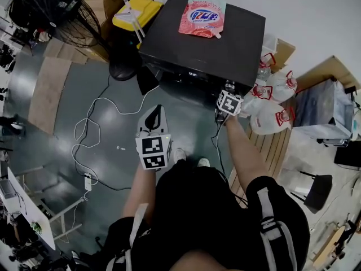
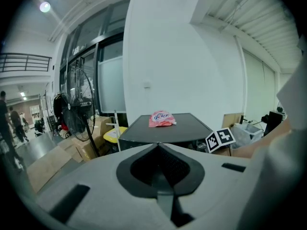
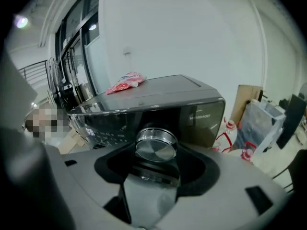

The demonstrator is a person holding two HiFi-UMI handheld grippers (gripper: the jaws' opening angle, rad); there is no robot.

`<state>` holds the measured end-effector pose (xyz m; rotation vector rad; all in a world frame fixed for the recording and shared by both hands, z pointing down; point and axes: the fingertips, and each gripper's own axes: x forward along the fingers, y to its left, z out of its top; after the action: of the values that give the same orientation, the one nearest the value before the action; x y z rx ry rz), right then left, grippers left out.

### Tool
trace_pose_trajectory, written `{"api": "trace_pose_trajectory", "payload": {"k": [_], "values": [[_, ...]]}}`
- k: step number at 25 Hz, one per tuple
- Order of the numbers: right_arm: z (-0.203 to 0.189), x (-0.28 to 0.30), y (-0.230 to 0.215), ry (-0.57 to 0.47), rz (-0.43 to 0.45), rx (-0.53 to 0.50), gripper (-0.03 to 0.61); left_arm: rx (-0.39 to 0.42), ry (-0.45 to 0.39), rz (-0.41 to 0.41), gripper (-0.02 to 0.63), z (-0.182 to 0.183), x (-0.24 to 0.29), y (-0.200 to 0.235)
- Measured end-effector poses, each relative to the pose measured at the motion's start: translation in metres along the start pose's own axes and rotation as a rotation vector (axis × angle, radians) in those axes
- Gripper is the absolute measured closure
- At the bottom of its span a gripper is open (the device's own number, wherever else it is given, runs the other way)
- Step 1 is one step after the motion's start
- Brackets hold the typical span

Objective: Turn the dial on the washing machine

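Note:
The black washing machine (image 1: 214, 44) stands ahead of me with its control panel (image 3: 110, 128) facing me. Its chrome dial (image 3: 155, 145) sits on the panel's right part and fills the middle of the right gripper view. My right gripper (image 1: 227, 89) is pressed up to the panel with its jaws round the dial (image 3: 155, 152), shut on it. My left gripper (image 1: 154, 112) hangs in mid-air over the floor, well short of the machine, shut with nothing in it (image 2: 160, 155).
A pink detergent bag (image 1: 203, 16) lies on the machine's lid. White jugs with red handles (image 1: 271, 103) and a clear bin (image 1: 327, 112) crowd the right side. A standing fan (image 1: 73, 16), a yellow-lidded box (image 1: 135, 13) and floor cables (image 1: 90, 134) are at the left.

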<state>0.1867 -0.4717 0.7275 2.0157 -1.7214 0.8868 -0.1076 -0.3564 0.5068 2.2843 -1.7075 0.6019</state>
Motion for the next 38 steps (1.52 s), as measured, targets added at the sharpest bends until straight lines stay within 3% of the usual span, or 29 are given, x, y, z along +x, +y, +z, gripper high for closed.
{"api": "trace_pose_trajectory", "payload": {"k": [7,17,25,28,30,38], "values": [[-0.002,0.001,-0.004,-0.002,0.062,0.150,0.333,0.001,-0.004,0.017,0.618,-0.002,-0.010,-0.003],[-0.003,0.002,-0.004,0.004,0.089,0.181,0.333,-0.013,-0.009,0.045,0.618,-0.007,-0.025,0.005],[-0.006,0.003,-0.006,0.007,0.229,0.424,0.333,-0.027,-0.012,0.047,0.618,-0.013,-0.031,0.007],[-0.009,0.002,-0.006,-0.007,0.340,0.645,0.333,-0.024,-0.017,0.048,0.618,-0.010,-0.034,0.006],[-0.011,0.002,-0.006,-0.022,0.389,0.740,0.333,-0.020,-0.024,0.050,0.618,-0.007,-0.035,0.008],[-0.011,0.002,-0.007,-0.044,0.399,0.764,0.333,-0.015,-0.027,0.062,0.618,-0.007,-0.043,0.011]]}}
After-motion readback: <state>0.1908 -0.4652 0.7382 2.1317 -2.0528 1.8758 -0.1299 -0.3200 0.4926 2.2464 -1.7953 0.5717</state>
